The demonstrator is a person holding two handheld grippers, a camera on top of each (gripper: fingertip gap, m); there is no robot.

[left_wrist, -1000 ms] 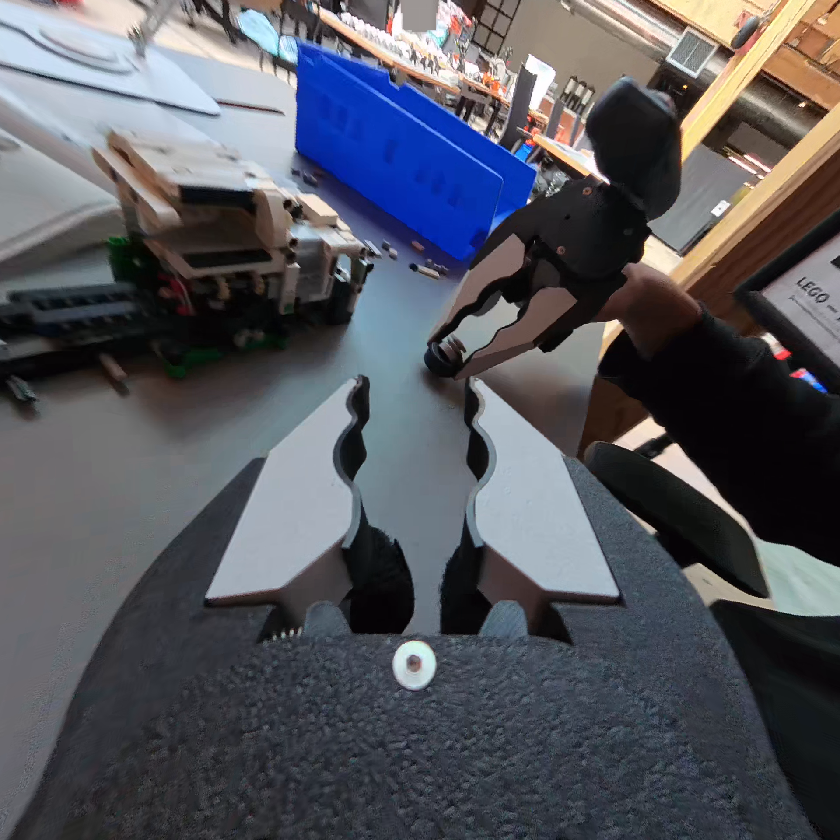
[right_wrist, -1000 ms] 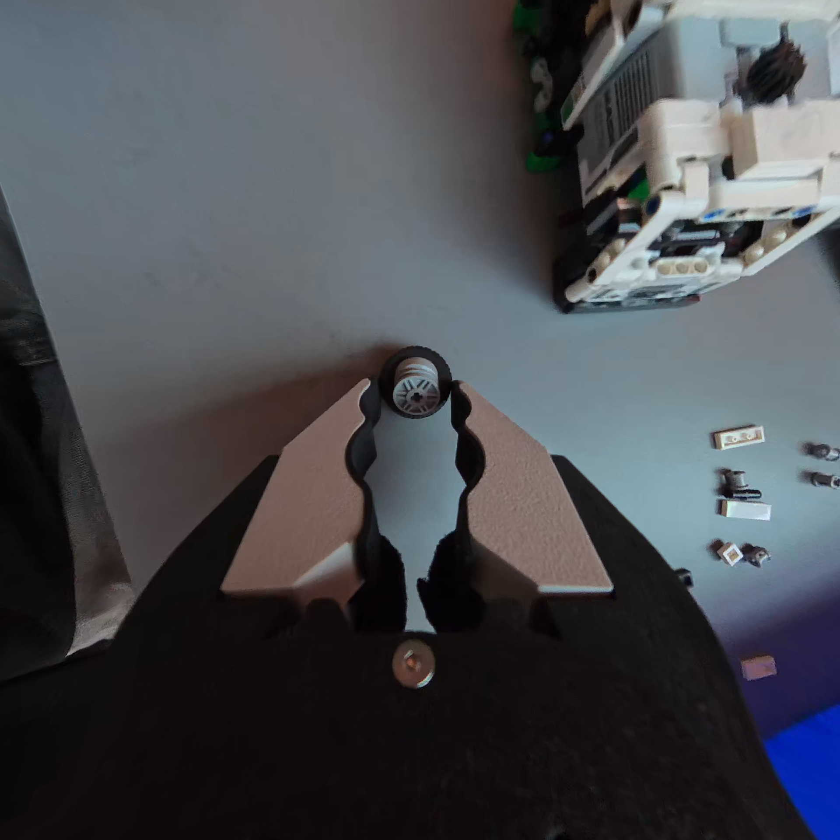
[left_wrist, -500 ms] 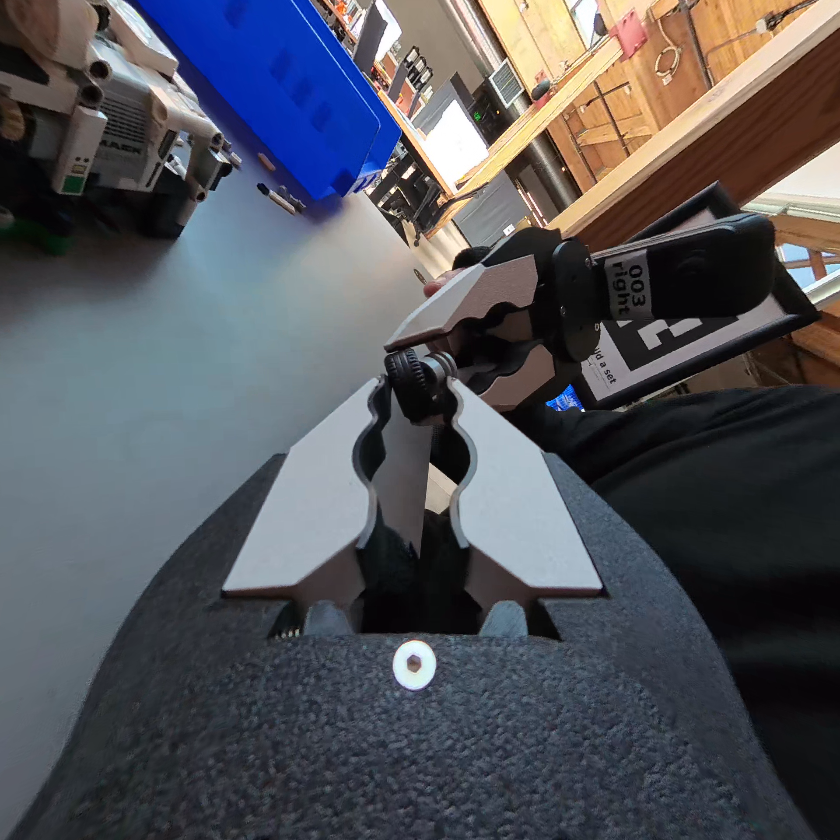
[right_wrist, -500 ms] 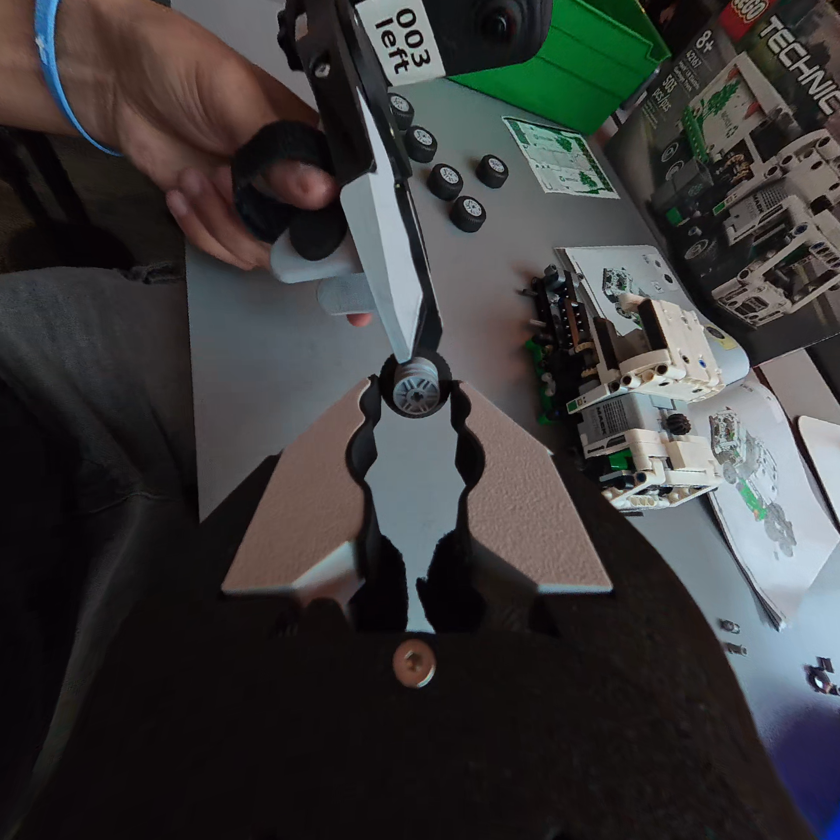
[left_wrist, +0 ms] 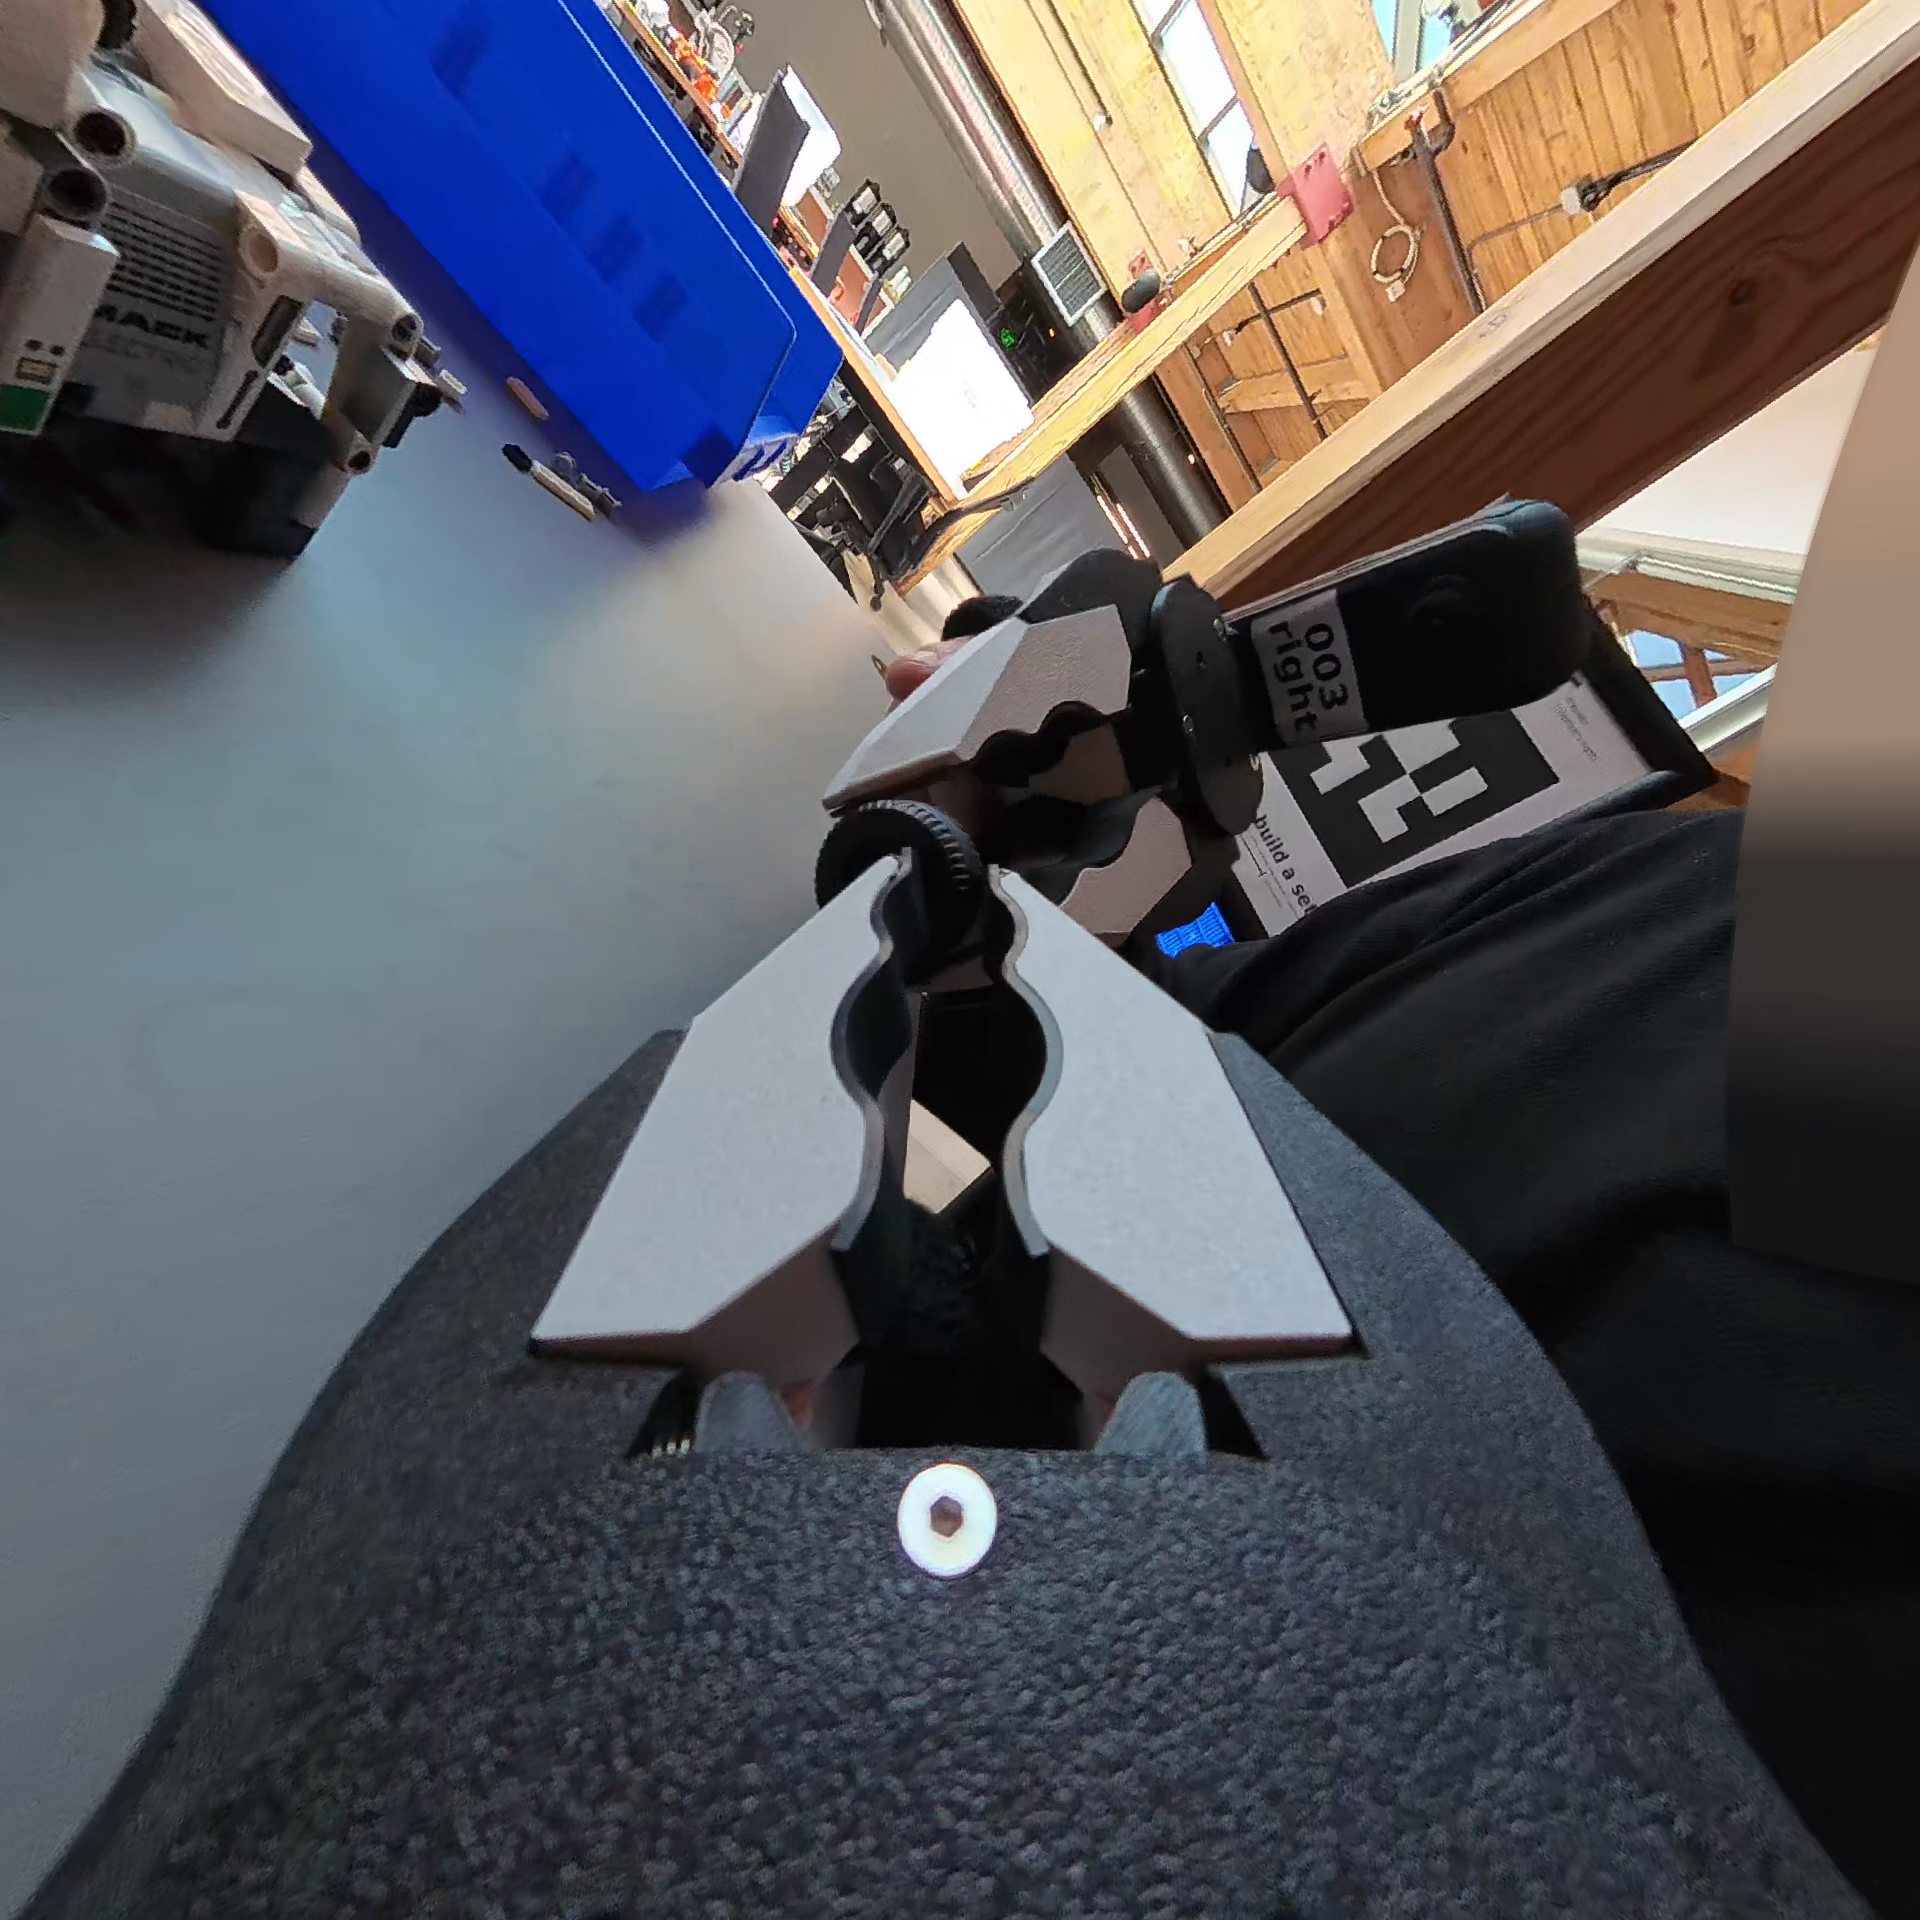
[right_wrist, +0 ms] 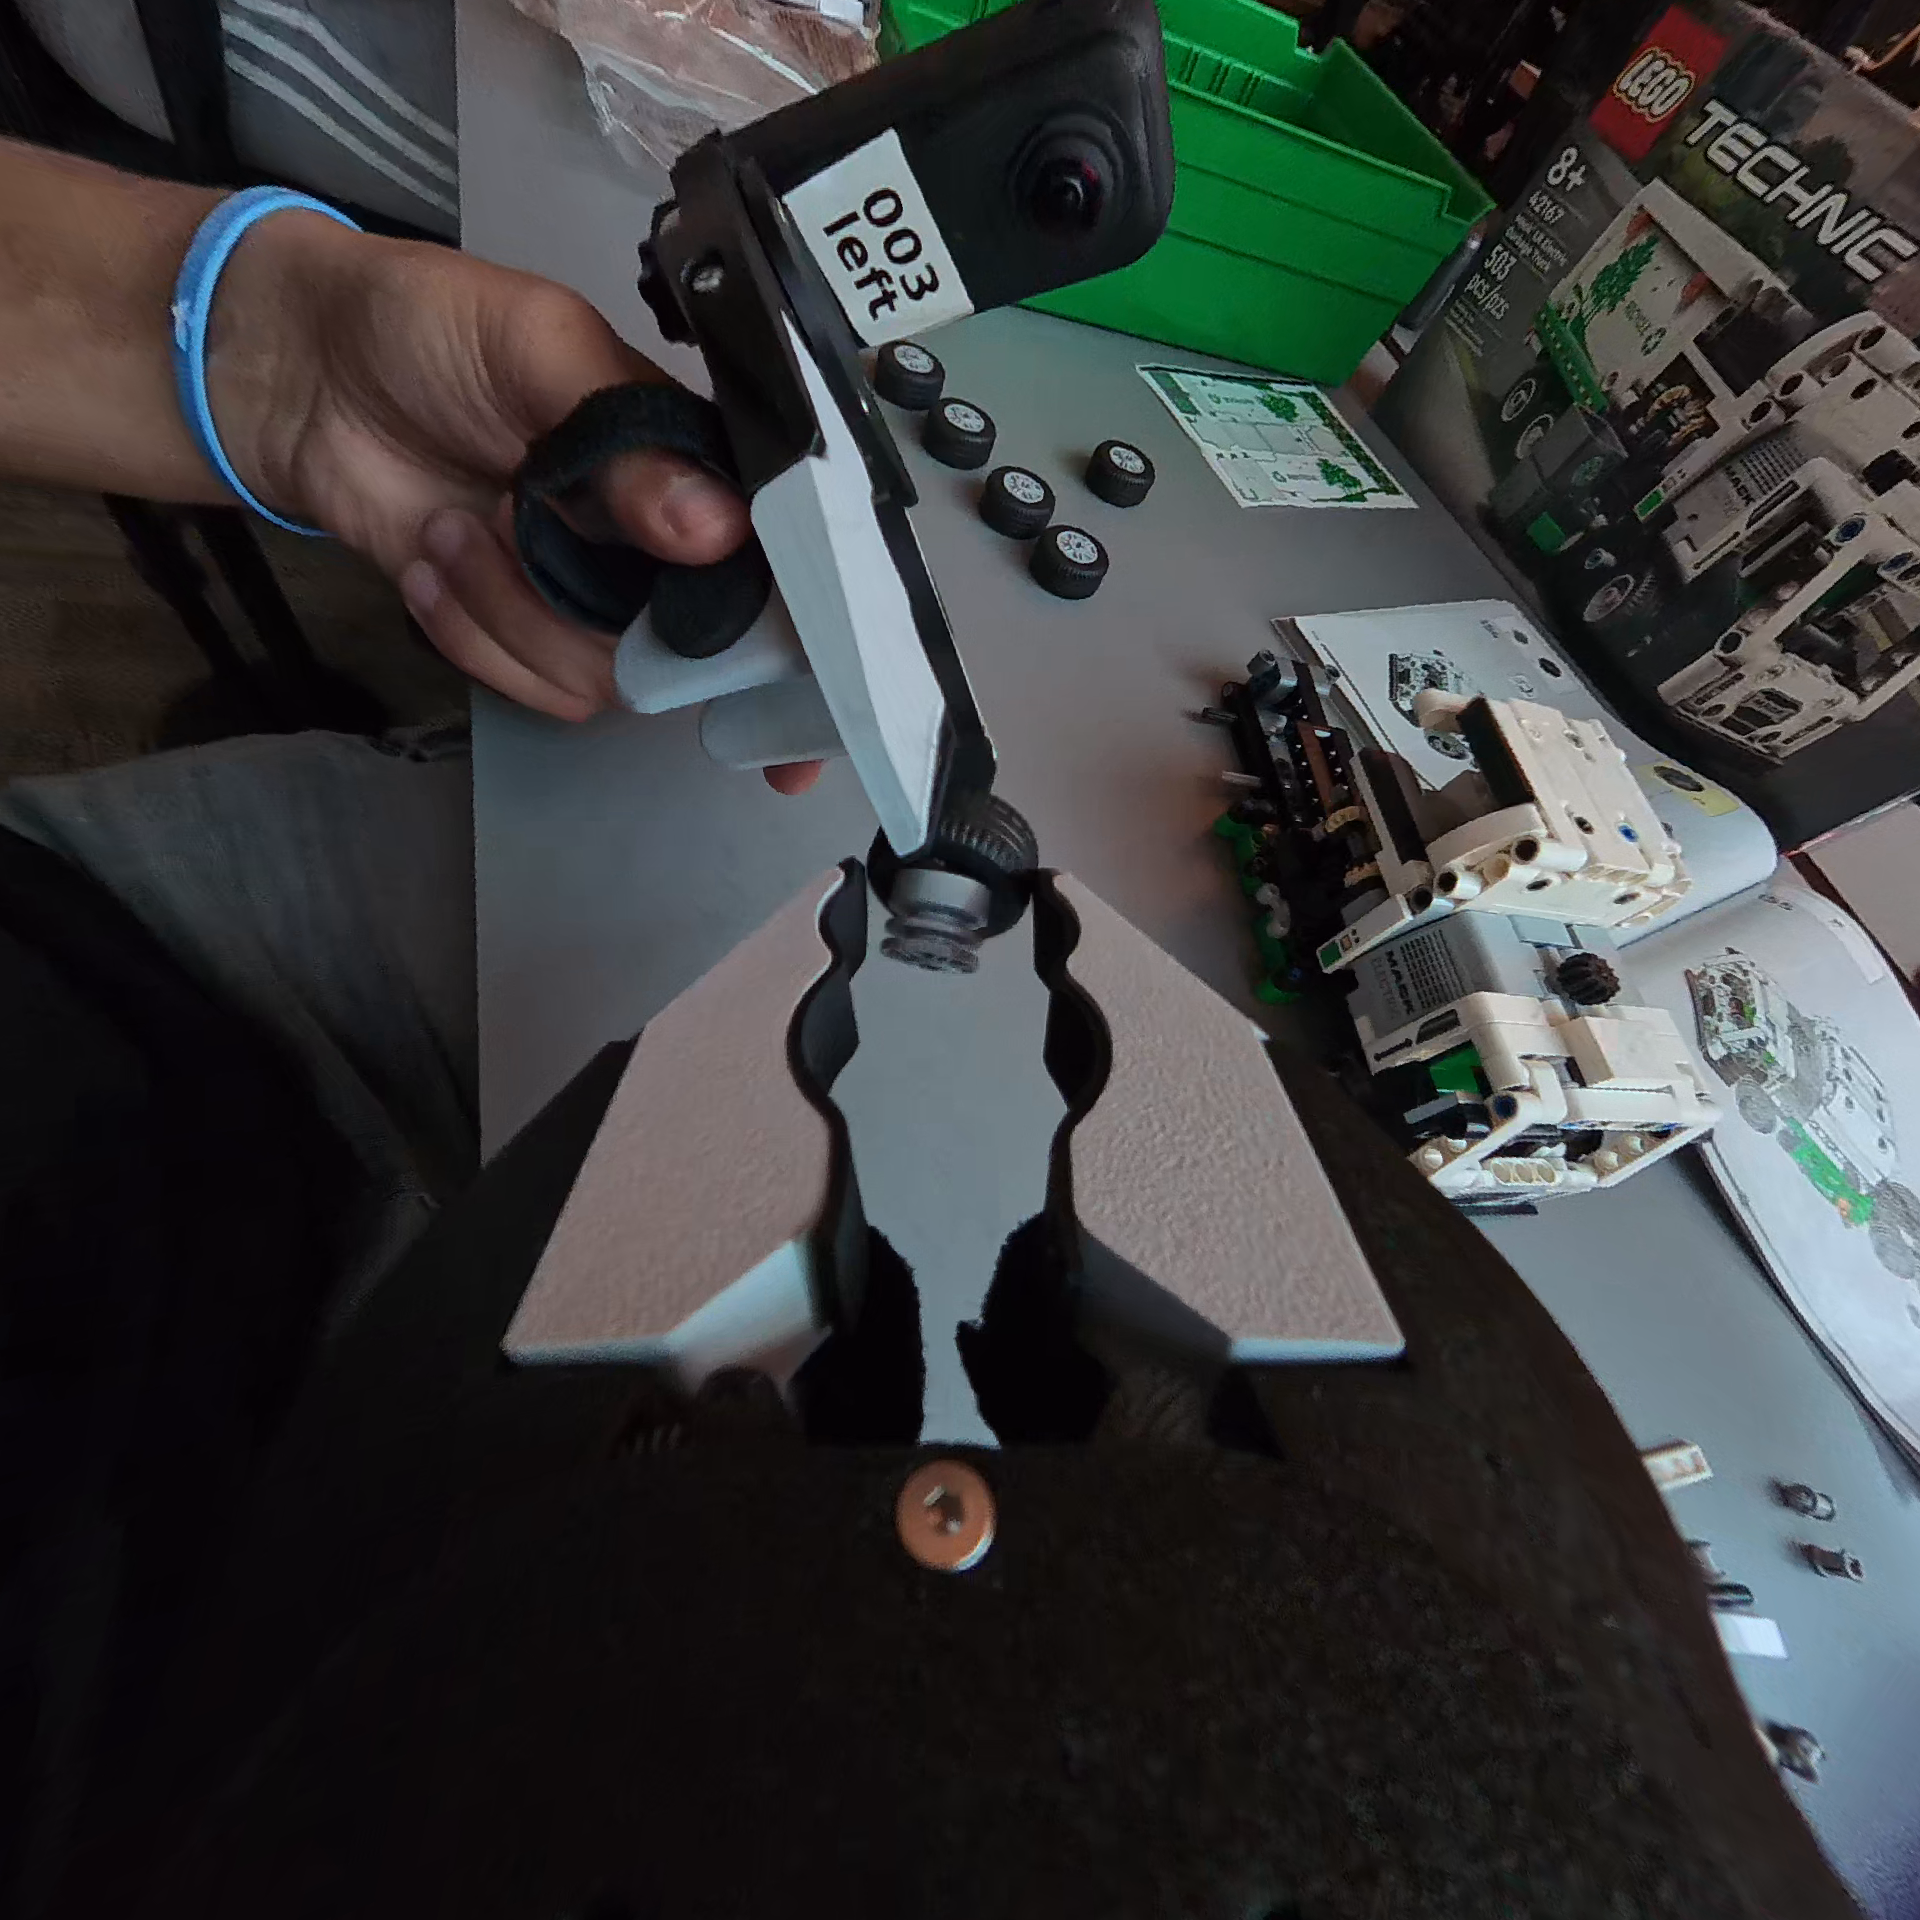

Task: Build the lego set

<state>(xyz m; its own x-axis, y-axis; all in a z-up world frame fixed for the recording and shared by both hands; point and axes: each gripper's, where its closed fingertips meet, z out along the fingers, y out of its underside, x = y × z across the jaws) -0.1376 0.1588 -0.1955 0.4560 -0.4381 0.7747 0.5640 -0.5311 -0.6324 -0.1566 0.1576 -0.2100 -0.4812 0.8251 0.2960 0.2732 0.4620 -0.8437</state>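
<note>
wheel [right_wrist: 940,899], small, black tyre on a grey hub, sits in mid-air between your two grippers, off the near edge of the table [right_wrist: 623,862]. your right gripper [right_wrist: 943,894] has its jaws closed on it at the tips, gripping the tyre from both sides, with the hub facing back toward the camera. your left gripper [left_wrist: 940,883] meets it from the other end, its jaws nearly together and pinching the same wheel [left_wrist: 902,857] at the tips. in the right wrist view the left gripper [right_wrist: 935,831] comes down at a slant from the upper left, held by your left hand [right_wrist: 416,447] with a blue band on the wrist. in the left wrist view the right gripper [left_wrist: 925,821] reaches in from the right, one finger lying over the tyre.

beyond the wheel, on the table, stands the part-built white truck [right_wrist: 1496,935], resting partly on an open booklet [right_wrist: 1818,1091]. five more wheels [right_wrist: 1013,468] lie loose on the table past the left gripper, near a green bin [right_wrist: 1278,208]. a sticker sheet [right_wrist: 1273,436] lies beside them, and the set's box [right_wrist: 1714,364] stands behind the truck. a blue bin [left_wrist: 540,229] lies past the truck in the left wrist view, with small loose parts [left_wrist: 556,473] at its foot.
</note>
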